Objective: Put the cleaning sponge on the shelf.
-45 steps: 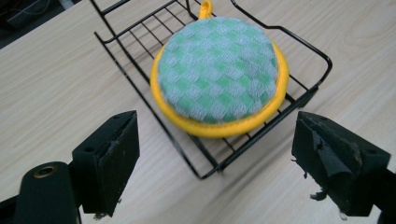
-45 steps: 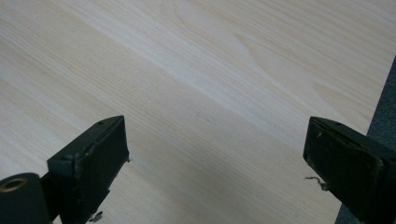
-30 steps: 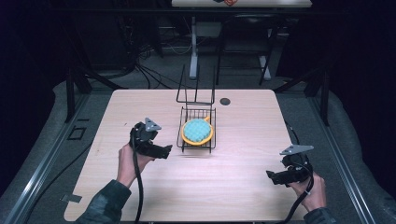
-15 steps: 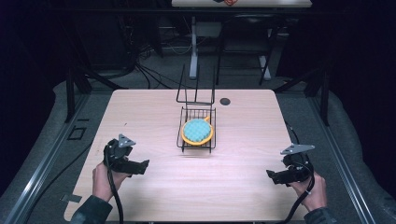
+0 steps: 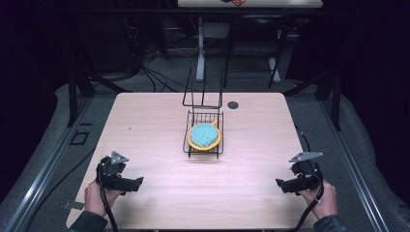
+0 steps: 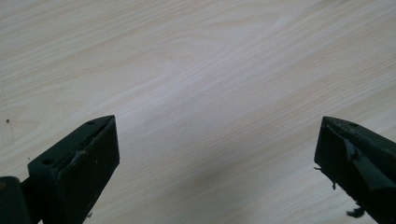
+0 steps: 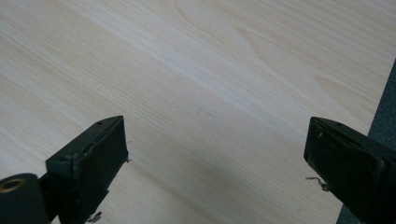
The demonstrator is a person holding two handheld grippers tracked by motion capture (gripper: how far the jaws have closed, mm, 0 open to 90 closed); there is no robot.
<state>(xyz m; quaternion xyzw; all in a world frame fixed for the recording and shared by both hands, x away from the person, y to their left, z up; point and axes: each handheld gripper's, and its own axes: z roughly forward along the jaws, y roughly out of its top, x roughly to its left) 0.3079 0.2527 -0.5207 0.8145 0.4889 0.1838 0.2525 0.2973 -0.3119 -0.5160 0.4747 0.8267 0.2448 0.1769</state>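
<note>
A black wire basket (image 5: 186,141) stands at the middle of the light wooden table (image 5: 145,121), with its handle raised at the far side. Inside it lies an orange plate (image 5: 192,143) carrying a round teal waffle-textured piece (image 5: 203,134). My left gripper (image 5: 138,183) rests near the table's front left, held by a hand, well apart from the basket. Its jaws stand wide apart over bare wood, and so its own view has my left gripper (image 6: 217,161) open and empty. At the front right my right gripper (image 5: 279,183) is open too, with my right gripper (image 7: 217,161) over bare wood.
A small dark round hole (image 5: 233,105) marks the table's far side, right of the basket handle. The table's right edge (image 7: 380,107) lies close to the right gripper. Beyond the table are cables, dark stands and a second table (image 5: 251,3).
My left gripper has drawn back from near the basket's left side toward the front left corner of the table. The right gripper has stayed put.
</note>
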